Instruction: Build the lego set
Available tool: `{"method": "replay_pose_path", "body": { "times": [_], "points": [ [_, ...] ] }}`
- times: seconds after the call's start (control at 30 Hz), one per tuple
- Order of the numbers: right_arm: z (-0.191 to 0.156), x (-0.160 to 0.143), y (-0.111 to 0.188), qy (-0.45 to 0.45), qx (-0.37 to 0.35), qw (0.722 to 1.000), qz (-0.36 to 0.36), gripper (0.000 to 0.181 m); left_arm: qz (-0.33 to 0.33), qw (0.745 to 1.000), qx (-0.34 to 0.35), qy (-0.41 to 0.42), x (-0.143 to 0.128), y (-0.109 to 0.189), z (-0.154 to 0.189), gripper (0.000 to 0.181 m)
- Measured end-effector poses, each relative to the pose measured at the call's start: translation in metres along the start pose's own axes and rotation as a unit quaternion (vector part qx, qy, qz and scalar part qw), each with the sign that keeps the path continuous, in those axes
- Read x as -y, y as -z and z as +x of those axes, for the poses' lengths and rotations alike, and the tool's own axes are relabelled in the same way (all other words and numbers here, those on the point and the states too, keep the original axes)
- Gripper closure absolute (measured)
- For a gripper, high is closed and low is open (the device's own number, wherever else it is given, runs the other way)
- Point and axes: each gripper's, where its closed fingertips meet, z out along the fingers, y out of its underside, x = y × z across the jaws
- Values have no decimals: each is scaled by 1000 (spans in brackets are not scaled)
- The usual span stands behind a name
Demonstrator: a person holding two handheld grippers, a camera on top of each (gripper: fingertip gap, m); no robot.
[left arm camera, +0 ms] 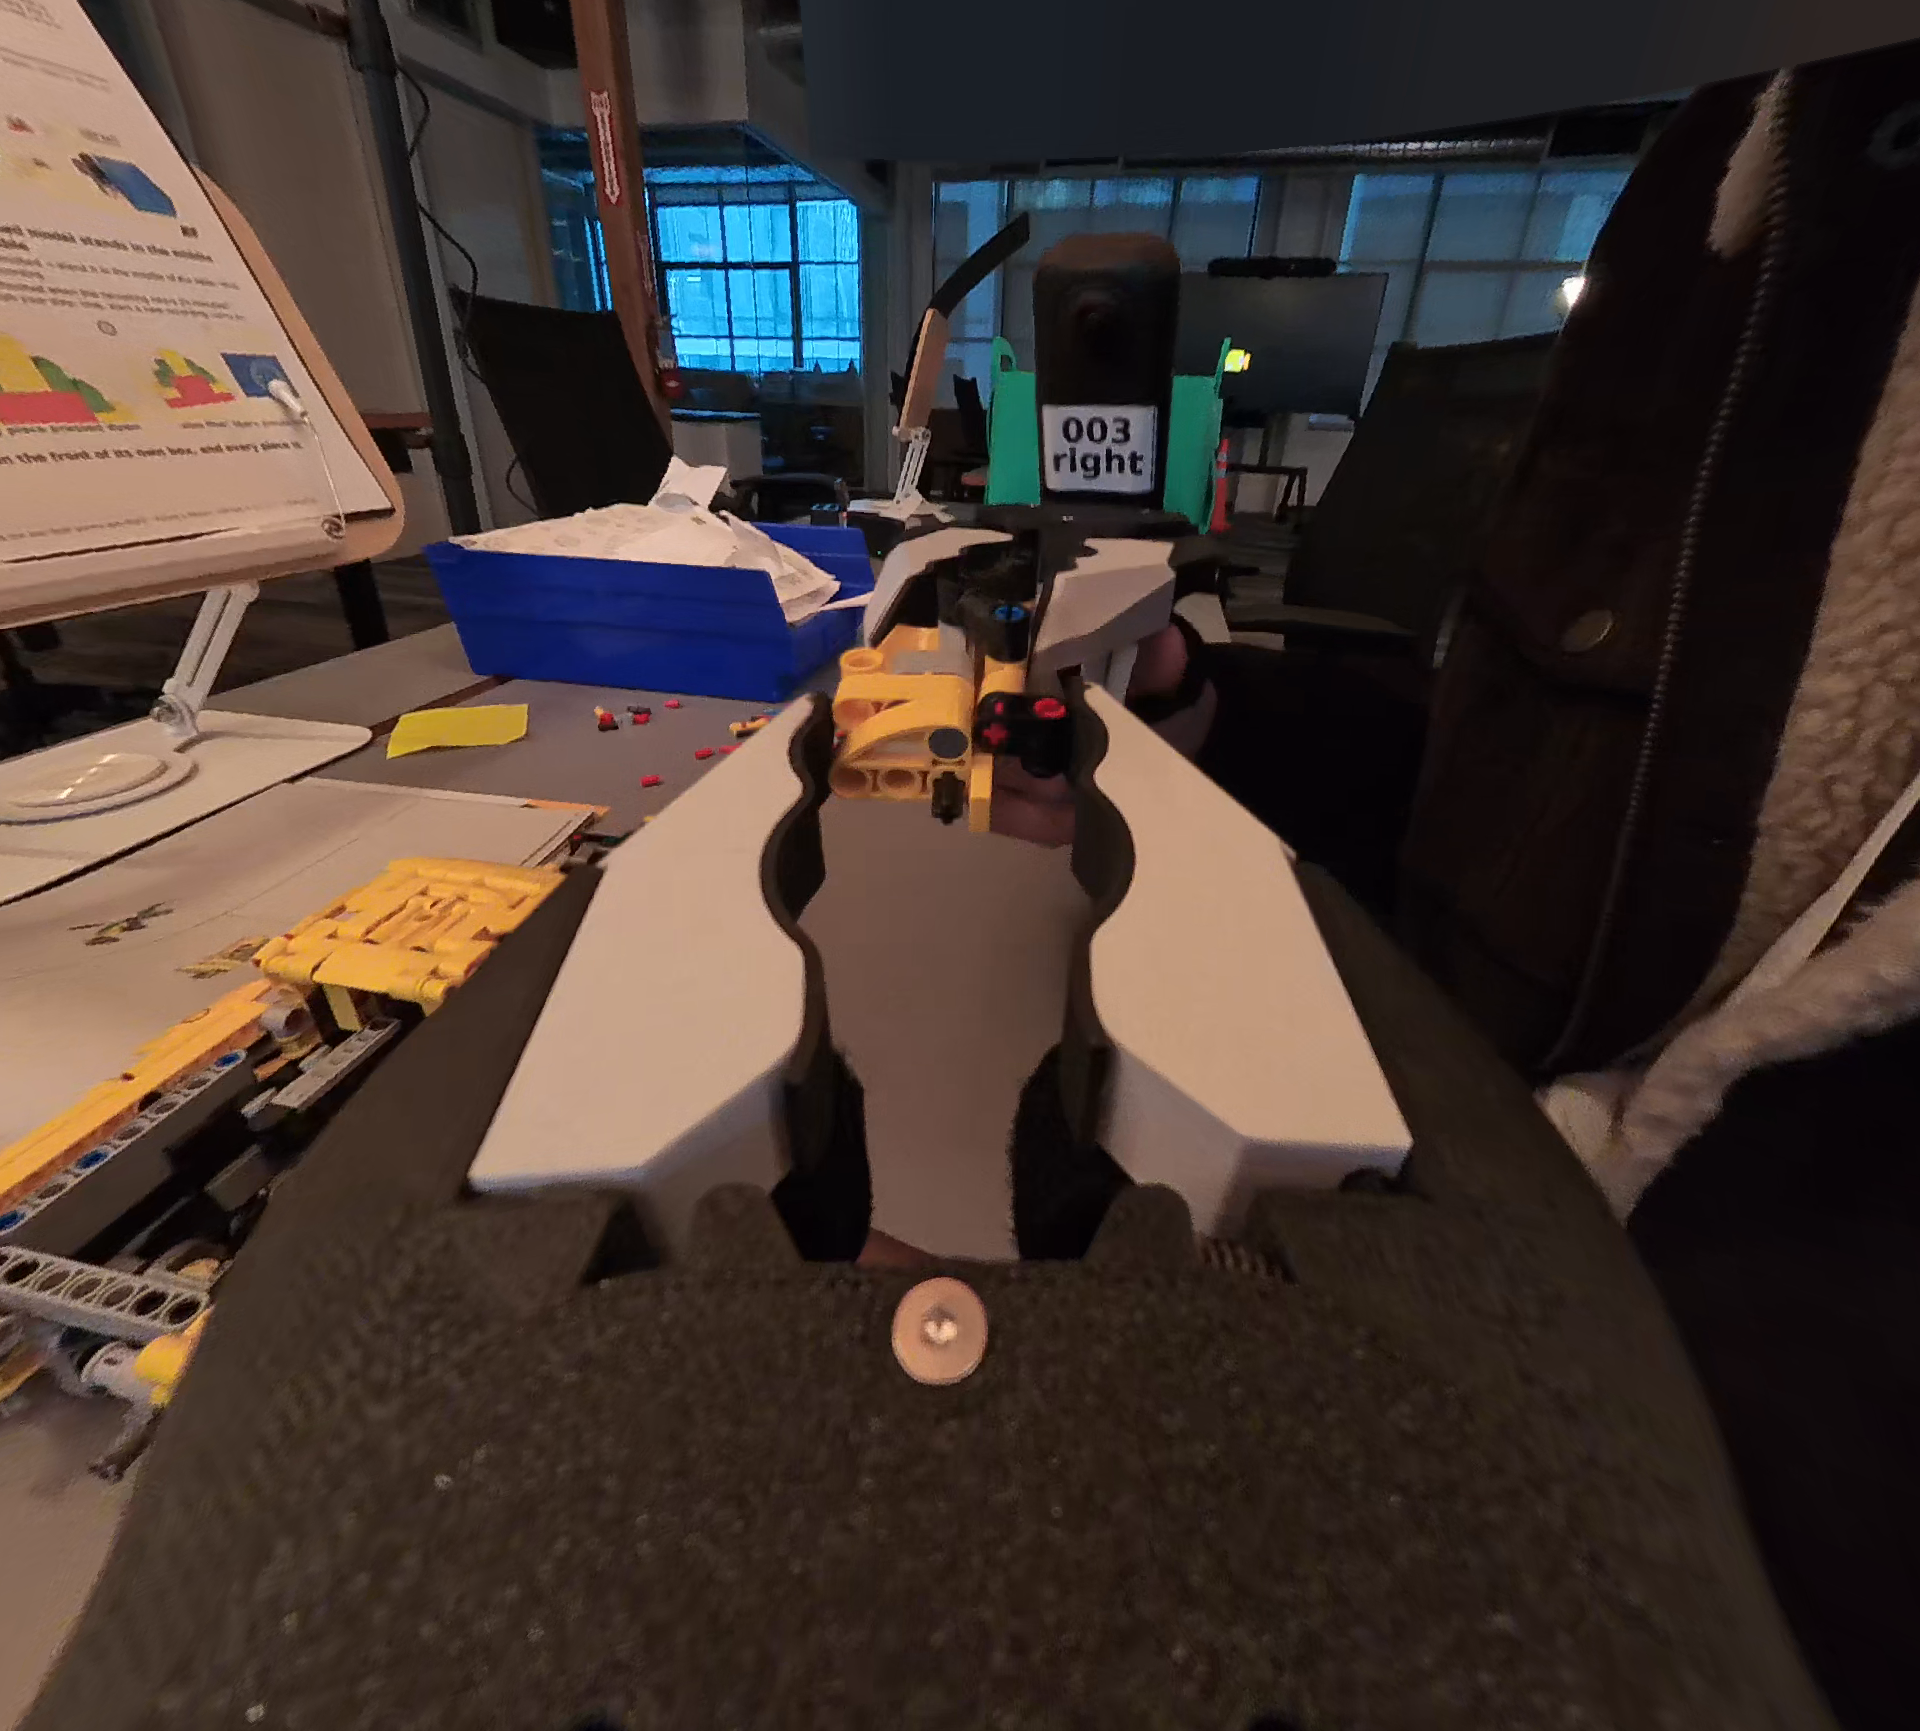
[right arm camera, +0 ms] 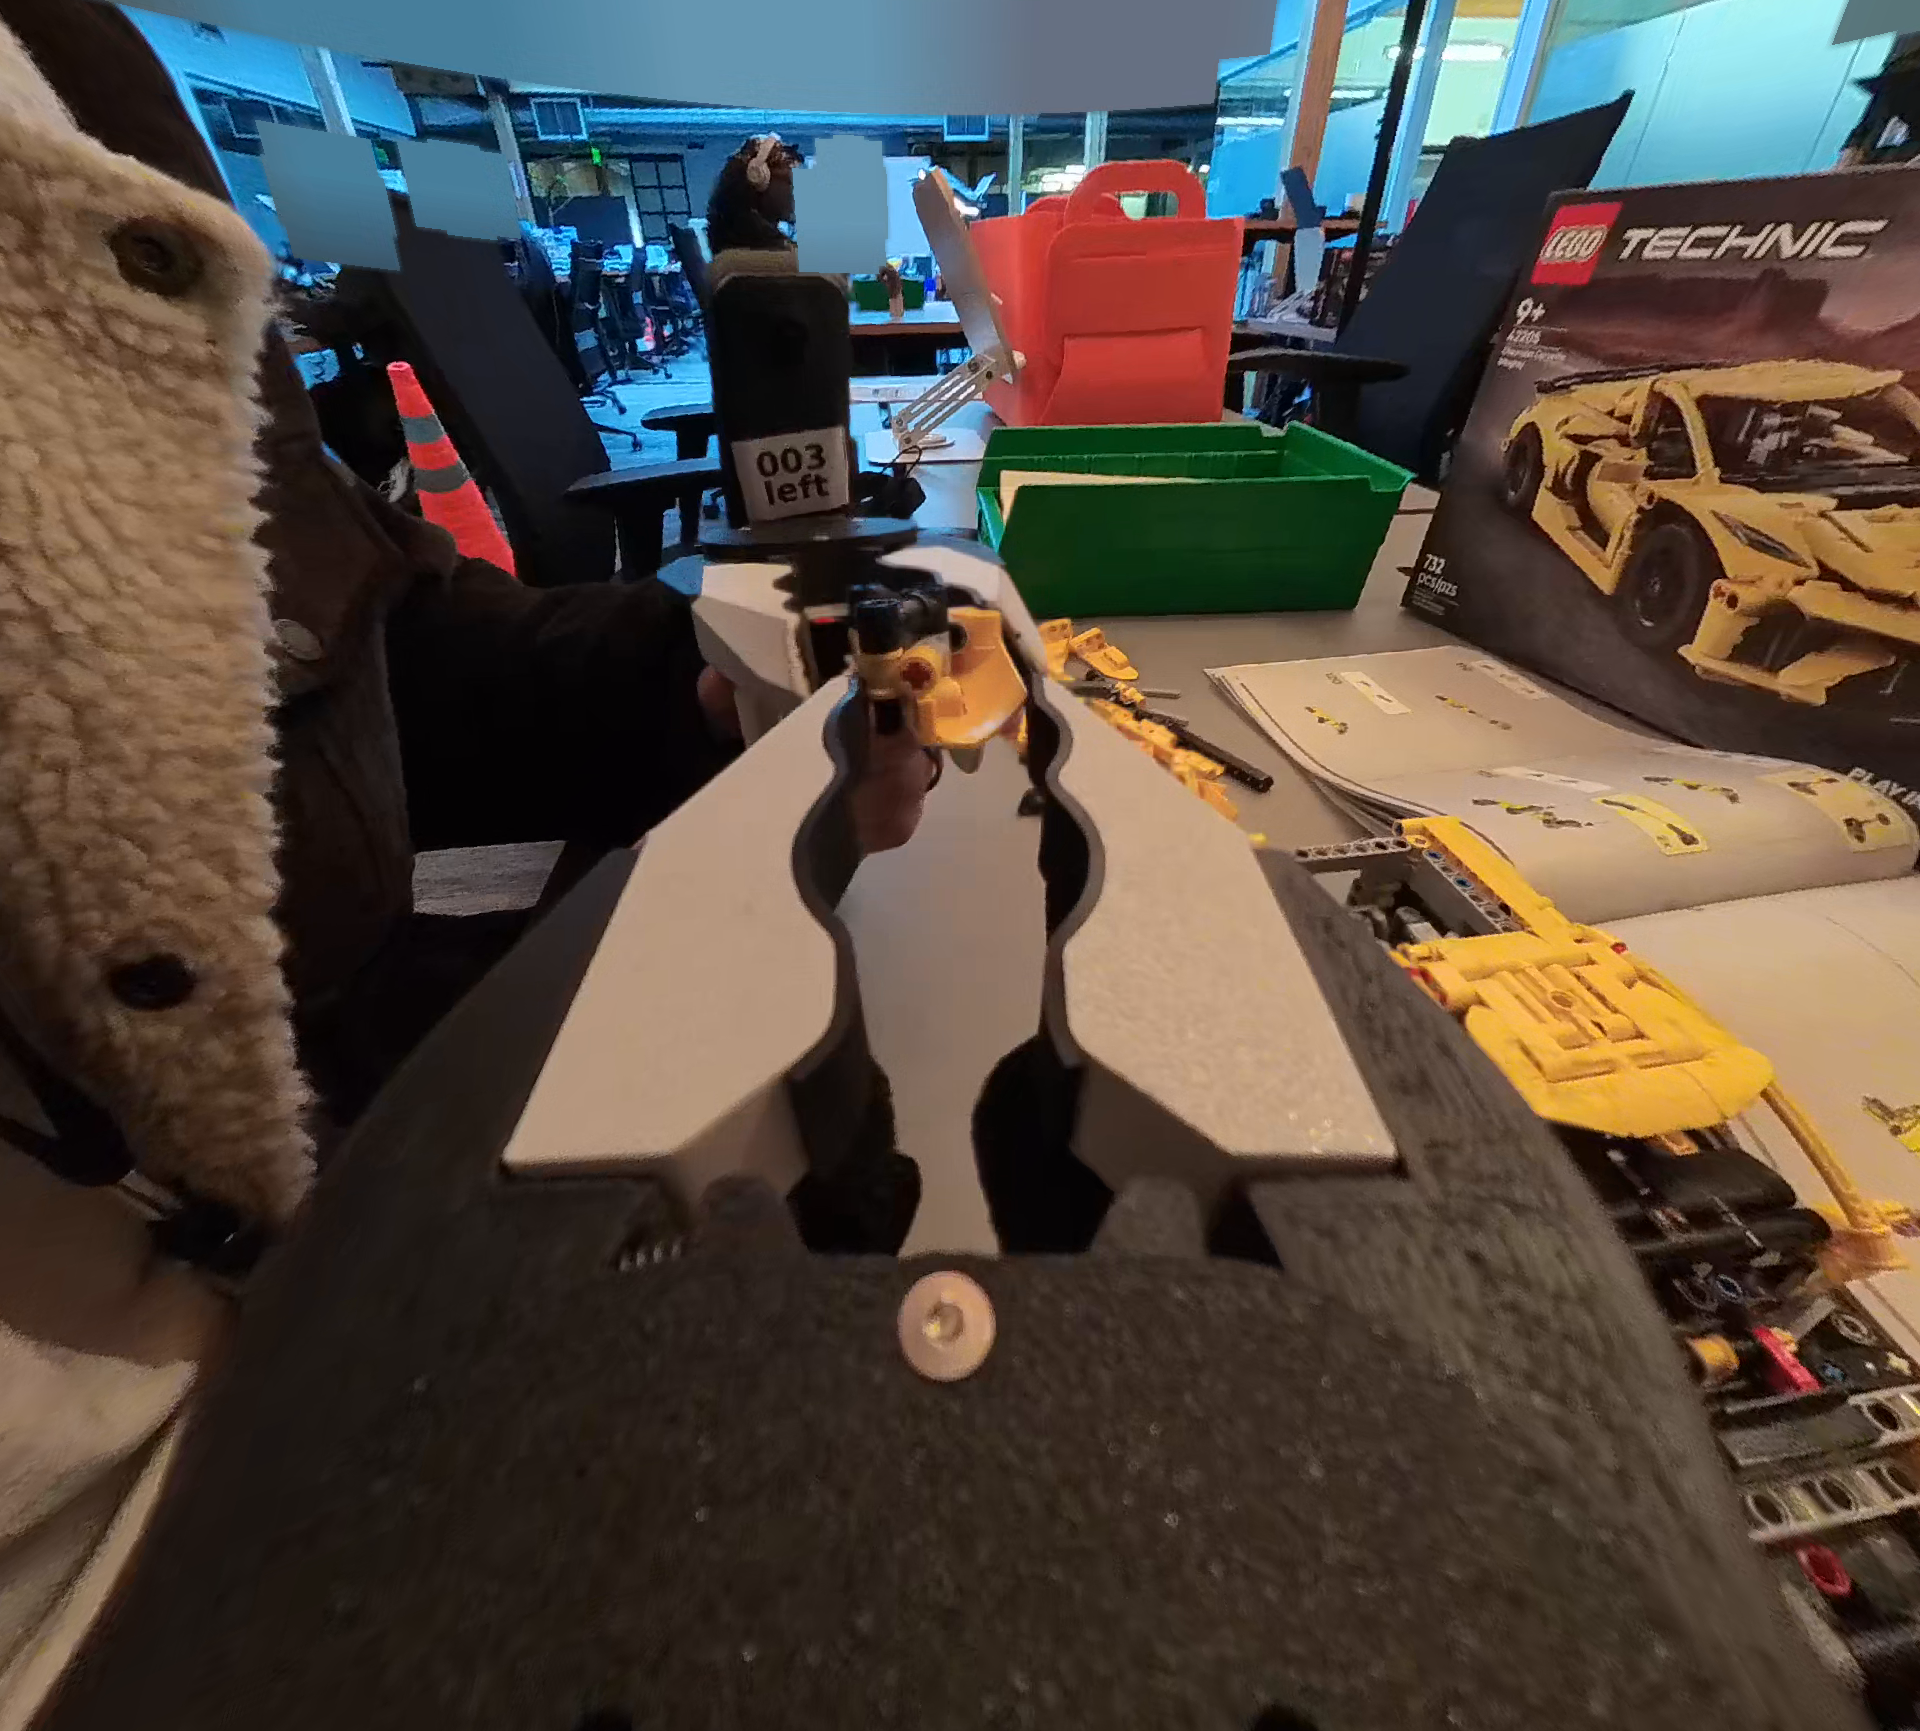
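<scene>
Left tool [left arm camera: 951, 746] was clenched on a small yellow-and-black subassembly [left arm camera: 914, 736], held in the air above the desk [left arm camera: 582, 746], fingertips meeting it from both sides. Right tool [right arm camera: 940, 694] faced it head-on and gripped the same subassembly [right arm camera: 951, 679] from the opposite end, so both tools were closed on one piece between them. Below the left tool, at its left, lay the partly built yellow car body [left arm camera: 405, 928] with grey and black beams along its edge, resting on an open instruction booklet [left arm camera: 260, 860]. In the right wrist view the same car body [right arm camera: 1558, 1027] sat just right of the tool, on the booklet [right arm camera: 1538, 767]. Farther out on the desk: loose red and black pins [left arm camera: 665, 731], a yellow slip of paper [left arm camera: 457, 731], and loose yellow parts [right arm camera: 1153, 725] with a black axle. Beyond those stood a blue bin [left arm camera: 644, 611] stuffed with crumpled paper bags, a green bin [right arm camera: 1184, 518], and the set's box [right arm camera: 1704, 455] propped upright at the right. A sheet on a tilted stand [left arm camera: 156, 310] stood at the far left. A red bag [right arm camera: 1122, 310] and an orange cone [right arm camera: 436, 466] were in the background. A person's dark fleece-lined jacket [right arm camera: 125, 590] bordered both views.
</scene>
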Motion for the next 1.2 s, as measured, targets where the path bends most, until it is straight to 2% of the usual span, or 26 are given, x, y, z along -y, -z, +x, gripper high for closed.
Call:
{"method": "replay_pose_path", "body": {
  "times": [0.1,0.17,0.33,0.43,0.97,1.2],
  "points": [
    [1,-2,1,14,-3,1000,-22,154,-14,1000,3,-2,-6,-1,-1,136],
    [1,-4,2,75,-28,996,-39,154,-37,999,11,-10,-13,-2,-3,136],
    [3,-14,0,210,-83,969,-101,154,-61,996,45,-55,-19,0,-13,136],
    [4,-18,1,257,-100,953,-127,154,-73,993,54,-76,-24,0,-15,136],
    [1,-20,2,314,-102,934,-138,155,-77,988,52,-125,-25,0,-13,139],
    [1,-18,3,333,-101,930,-115,154,-74,973,82,-204,-22,0,-14,138]
  ]
}}
